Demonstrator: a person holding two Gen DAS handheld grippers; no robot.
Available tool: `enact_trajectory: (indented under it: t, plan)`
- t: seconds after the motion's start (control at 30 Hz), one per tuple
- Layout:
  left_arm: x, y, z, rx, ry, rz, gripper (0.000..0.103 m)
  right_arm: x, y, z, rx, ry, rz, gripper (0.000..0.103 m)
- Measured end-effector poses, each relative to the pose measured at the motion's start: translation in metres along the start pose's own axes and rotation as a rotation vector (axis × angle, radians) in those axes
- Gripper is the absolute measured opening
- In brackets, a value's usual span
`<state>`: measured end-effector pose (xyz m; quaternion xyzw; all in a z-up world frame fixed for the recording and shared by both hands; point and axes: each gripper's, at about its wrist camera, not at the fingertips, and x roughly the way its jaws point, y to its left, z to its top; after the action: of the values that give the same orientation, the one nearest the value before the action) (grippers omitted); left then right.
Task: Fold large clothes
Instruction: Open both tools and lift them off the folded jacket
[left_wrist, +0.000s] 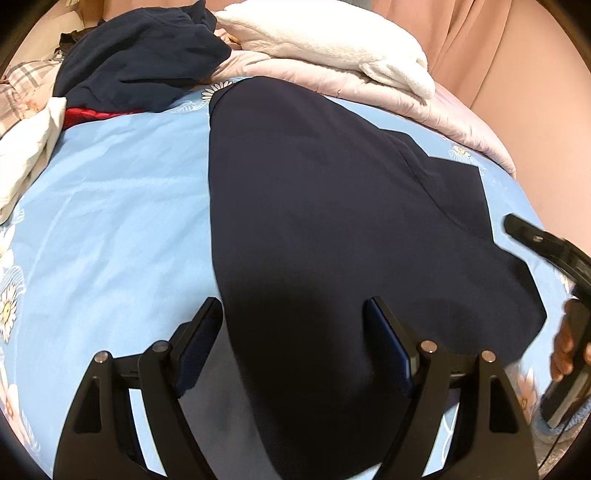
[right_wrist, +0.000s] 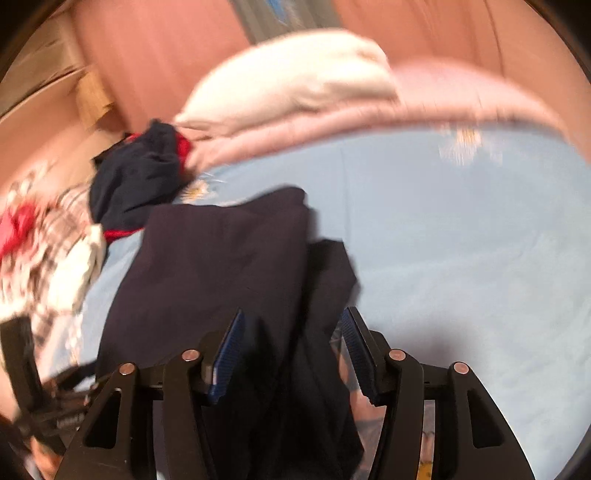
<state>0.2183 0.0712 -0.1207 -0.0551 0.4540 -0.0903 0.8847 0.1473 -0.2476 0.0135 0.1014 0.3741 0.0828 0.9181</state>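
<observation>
A large navy garment (left_wrist: 332, 203) lies flat on the light blue flowered bed sheet (left_wrist: 122, 203), folded into a long shape with a sleeve part out to the right. My left gripper (left_wrist: 293, 301) hangs over its near end, jaws wide and open, pads clear of the cloth. In the blurred right wrist view the same garment (right_wrist: 221, 266) runs down between the pads of my right gripper (right_wrist: 294, 313), which stands open with gaps on both sides. One of the right gripper's fingers (left_wrist: 528, 232) and the hand holding it (left_wrist: 565, 343) show at the garment's right edge.
At the bed's far side lie a crumpled navy and red garment (left_wrist: 136, 62), a white fleece blanket (left_wrist: 325, 40) on a pink quilt (left_wrist: 406, 92), a cream cloth (left_wrist: 29, 147) and plaid fabric (left_wrist: 26, 81). A pink curtain (left_wrist: 498, 55) hangs behind.
</observation>
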Motion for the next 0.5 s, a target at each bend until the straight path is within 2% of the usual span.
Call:
enact_trajectory:
  t: [0.1, 0.2, 0.27, 0.3, 0.43, 0.5]
  plan:
    - [-0.007, -0.004, -0.009, 0.010, -0.015, 0.027, 0.081, -0.021, 0.024, -0.014, -0.133, -0.058, 0.024, 0.055]
    - [-0.011, -0.007, -0.018, 0.018, -0.020, 0.044, 0.081, -0.030, 0.037, -0.026, -0.200, -0.080, 0.057, 0.048]
    - [-0.011, -0.007, -0.023, 0.018, -0.017, 0.051, 0.081, -0.023, 0.040, -0.036, -0.230, -0.044, 0.063, 0.041]
    - [-0.010, -0.006, -0.024, 0.015, -0.012, 0.047, 0.082, -0.015, 0.039, -0.040, -0.245, -0.013, 0.038, 0.037]
    - [-0.008, -0.006, -0.029, 0.001, 0.002, 0.044, 0.086, 0.019, 0.027, -0.050, -0.215, 0.108, -0.007, 0.037]
    - [-0.007, -0.008, -0.029, 0.006, 0.005, 0.049, 0.086, 0.028, 0.022, -0.054, -0.203, 0.128, -0.016, 0.037]
